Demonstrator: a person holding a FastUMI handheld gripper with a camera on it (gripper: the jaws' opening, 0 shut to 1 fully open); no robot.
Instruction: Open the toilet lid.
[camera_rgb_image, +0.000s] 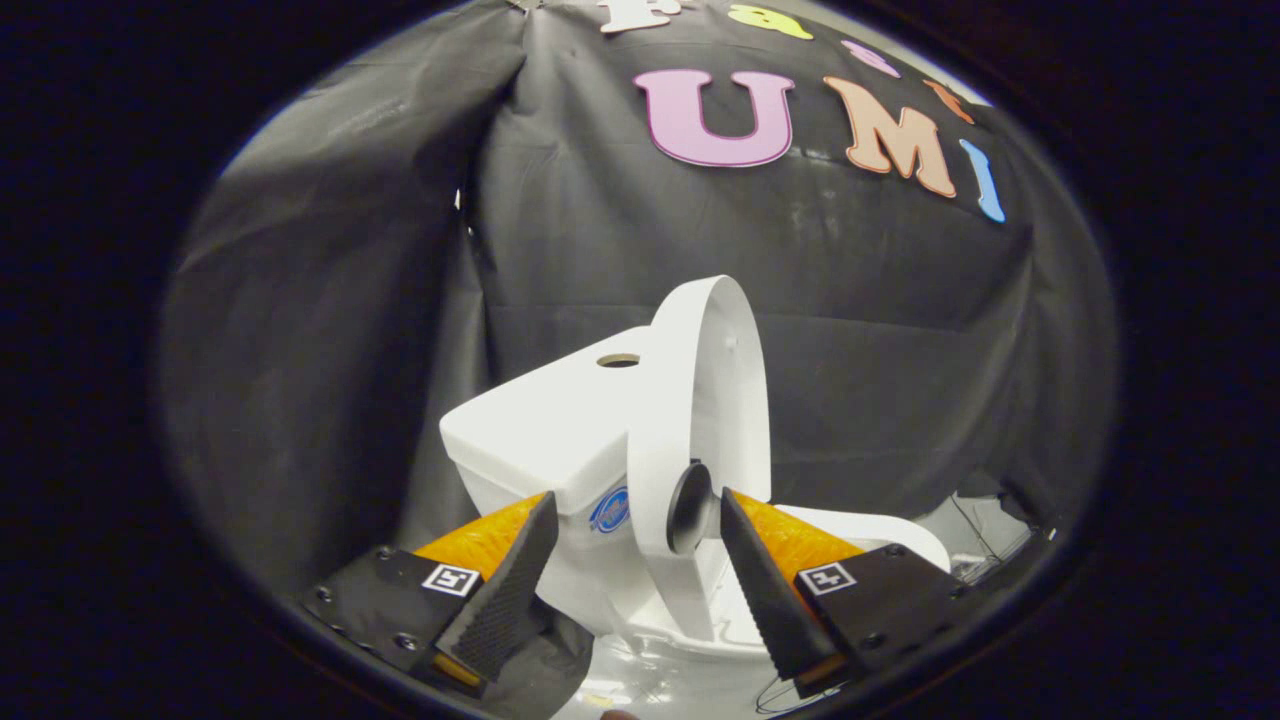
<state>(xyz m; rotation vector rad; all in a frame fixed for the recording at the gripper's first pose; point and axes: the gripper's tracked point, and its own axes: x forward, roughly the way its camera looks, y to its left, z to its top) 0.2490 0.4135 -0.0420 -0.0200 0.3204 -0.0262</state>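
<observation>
White glazed ceramic catches the light: a small toilet stands against the booth's black cloth wall, which hangs in soft folds and creases behind and to both sides of it. The toilet lid is up, standing close to upright and seen nearly edge-on, its rim a pale hoop rising above the tank just beside it; whether it leans on the tank I cannot tell. A dark round bumper sits low on the lid, near the hinge end. The tank's flat top has a round hole in it, and on the tank's front, low down, there is a small blue oval sticker, half hidden by the lid's edge and too small to make out. Beyond the lid the seat curves away over the bowl. The gripper has its fingers spread wide, holding nothing: the lid's lower part and the bumper stand in the gap between the tips, touching neither so far as I can see, the tip on the right being just beside the bumper. Each finger's mount carries a small square black-and-white marker. The toilet rests on a glossy pale surface that shows reflections, with a few thin dark wires trailing across it near the fingers.
</observation>
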